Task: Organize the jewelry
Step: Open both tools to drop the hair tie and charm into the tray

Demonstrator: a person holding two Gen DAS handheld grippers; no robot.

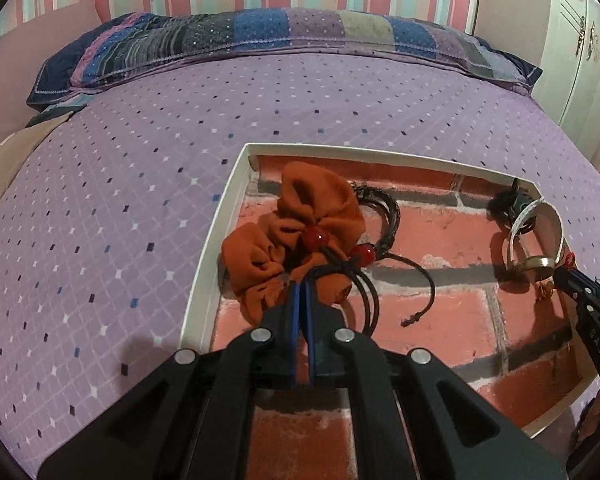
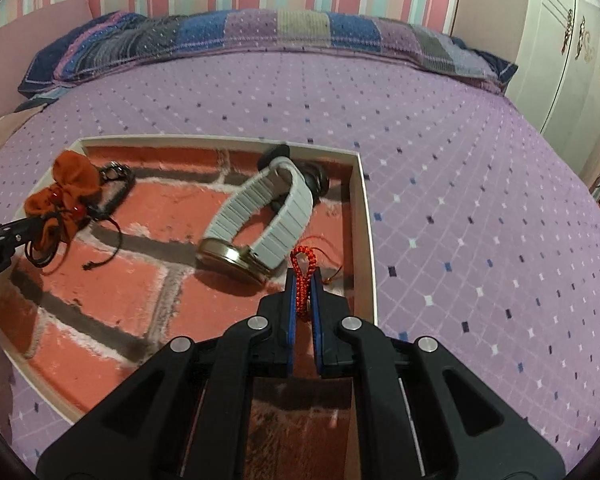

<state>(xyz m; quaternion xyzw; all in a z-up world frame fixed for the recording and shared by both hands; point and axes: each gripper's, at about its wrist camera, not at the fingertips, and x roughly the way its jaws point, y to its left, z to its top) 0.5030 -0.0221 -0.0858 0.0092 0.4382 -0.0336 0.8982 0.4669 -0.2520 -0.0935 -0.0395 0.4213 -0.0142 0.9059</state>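
Note:
A white-rimmed tray (image 1: 210, 248) lined with a red brick pattern lies on the bed. My left gripper (image 1: 302, 280) is shut on the black cord bracelet (image 1: 366, 296) with red beads (image 1: 314, 238), right against an orange fabric scrunchie (image 1: 300, 204). A dark braided bracelet (image 1: 392, 208) lies behind the scrunchie. My right gripper (image 2: 303, 280) is shut on a red braided cord (image 2: 302, 268) over the tray's right side (image 2: 365, 216). Just ahead of it lies a gold watch with a white strap (image 2: 260, 216), with a black item (image 2: 316, 178) behind.
The tray sits on a purple dotted bedspread (image 1: 100, 200). A patchwork pillow (image 1: 260, 36) lies along the striped wall at the far end. A white wardrobe (image 2: 572, 60) stands to the right of the bed.

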